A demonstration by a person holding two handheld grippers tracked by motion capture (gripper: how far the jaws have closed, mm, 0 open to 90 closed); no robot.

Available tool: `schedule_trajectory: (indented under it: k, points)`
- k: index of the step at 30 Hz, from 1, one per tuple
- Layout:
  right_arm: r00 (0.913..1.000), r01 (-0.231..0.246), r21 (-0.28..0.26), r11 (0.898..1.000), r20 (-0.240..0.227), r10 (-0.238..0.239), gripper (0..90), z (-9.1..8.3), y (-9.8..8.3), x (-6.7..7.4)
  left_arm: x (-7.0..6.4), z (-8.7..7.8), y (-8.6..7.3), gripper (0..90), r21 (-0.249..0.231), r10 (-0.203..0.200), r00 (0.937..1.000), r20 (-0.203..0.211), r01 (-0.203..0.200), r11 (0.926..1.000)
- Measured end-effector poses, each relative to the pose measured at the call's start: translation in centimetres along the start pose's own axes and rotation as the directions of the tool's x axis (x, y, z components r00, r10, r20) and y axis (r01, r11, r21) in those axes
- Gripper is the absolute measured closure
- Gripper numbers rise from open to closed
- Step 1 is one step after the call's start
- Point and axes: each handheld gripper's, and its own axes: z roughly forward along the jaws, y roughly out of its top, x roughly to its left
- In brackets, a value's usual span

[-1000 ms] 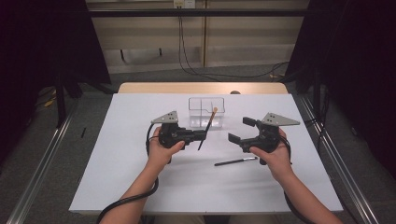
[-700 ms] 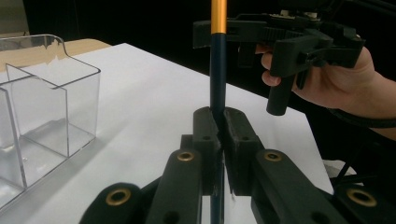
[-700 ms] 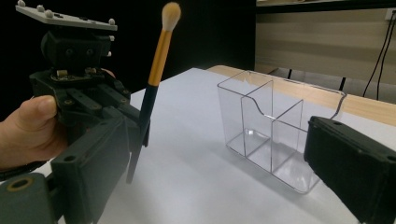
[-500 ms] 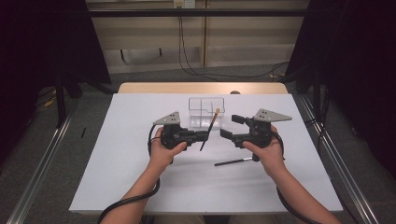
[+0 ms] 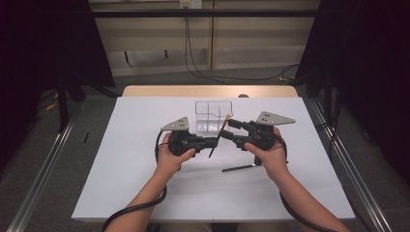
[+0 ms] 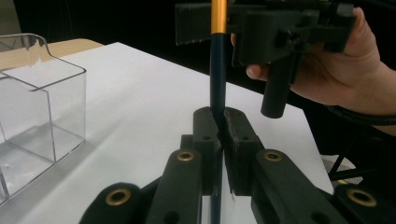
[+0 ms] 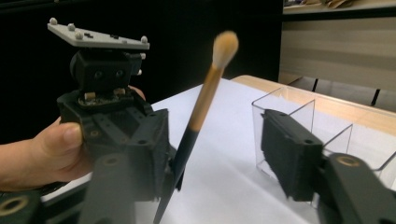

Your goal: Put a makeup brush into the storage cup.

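A makeup brush (image 5: 220, 134) with a dark handle, gold ferrule and pale bristle tip stands tilted above the white table (image 5: 121, 164). My left gripper (image 5: 214, 141) is shut on its lower handle; in the left gripper view the jaws pinch the brush (image 6: 218, 70) at my left gripper (image 6: 219, 123). My right gripper (image 5: 228, 130) is open, its jaws either side of the upper part. In the right gripper view the brush (image 7: 201, 109) rises between the spread jaws of my right gripper (image 7: 217, 140). A second dark brush (image 5: 239, 168) lies flat under the right hand.
A clear plastic box (image 5: 212, 116) with compartments stands just behind the grippers, near the table's far edge, and shows at the left (image 6: 32, 107) and at the right (image 7: 303, 112) in the gripper views. Metal rails run along both sides of the table.
My right gripper has moved left toward the left one, and its open jaws now flank the brush. The left gripper has held the brush nearly still.
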Motion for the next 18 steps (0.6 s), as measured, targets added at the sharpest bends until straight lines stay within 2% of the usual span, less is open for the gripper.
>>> schedule_trajectory:
  k: [2, 7, 9, 10, 11, 15, 16, 18]
  points:
    - [0.9999, -0.017, 0.02, 1.0, -0.001, 0.017, 52.1, 0.14, 0.18, 0.1, -0.05, 0.02, 0.02, 84.4, -0.007, 0.001, 1.0, 0.003, 0.0, 1.0]
    - [0.9994, -0.021, 0.004, 1.0, -0.028, 0.021, 59.2, 0.48, 0.16, 0.16, -0.15, 0.12, 0.01, 84.3, -0.01, 0.008, 0.9998, 0.019, -0.008, 0.9999]
    - [0.9991, -0.015, 0.009, 1.0, -0.04, 0.016, 69.8, 0.72, 0.1, 0.21, -0.15, 0.1, 0.01, 84.3, -0.006, 0.013, 0.9998, 0.016, -0.013, 0.9999]
    - [0.9991, -0.015, 0.009, 1.0, -0.04, 0.016, 69.8, 0.72, 0.1, 0.21, -0.15, 0.1, 0.01, 84.3, -0.006, 0.013, 0.9998, 0.016, -0.013, 0.9999]
    - [0.9989, -0.014, 0.007, 1.0, -0.044, 0.014, 74.9, 0.74, 0.11, 0.21, -0.1, 0.07, -0.01, 84.3, -0.01, 0.013, 0.9998, 0.017, -0.013, 0.9999]
    - [0.9959, -0.035, -0.01, 0.999, -0.084, 0.034, 80.5, 0.84, 0.33, 0.44, -0.04, 0.11, -0.03, 83.8, -0.024, 0.011, 0.9995, 0.03, -0.01, 0.9997]
    - [0.9945, -0.028, -0.009, 1.0, -0.101, 0.027, 83.2, 0.92, 0.51, 0.66, -0.05, 0.1, -0.01, 81.6, -0.027, 0.018, 0.9996, 0.021, -0.017, 0.9995]
    - [0.9932, -0.027, -0.01, 1.0, -0.113, 0.026, 83.7, 0.94, 0.58, 0.74, 0.04, -0.02, 0.02, 80.1, -0.046, 0.016, 0.9993, 0.034, -0.015, 0.9988]
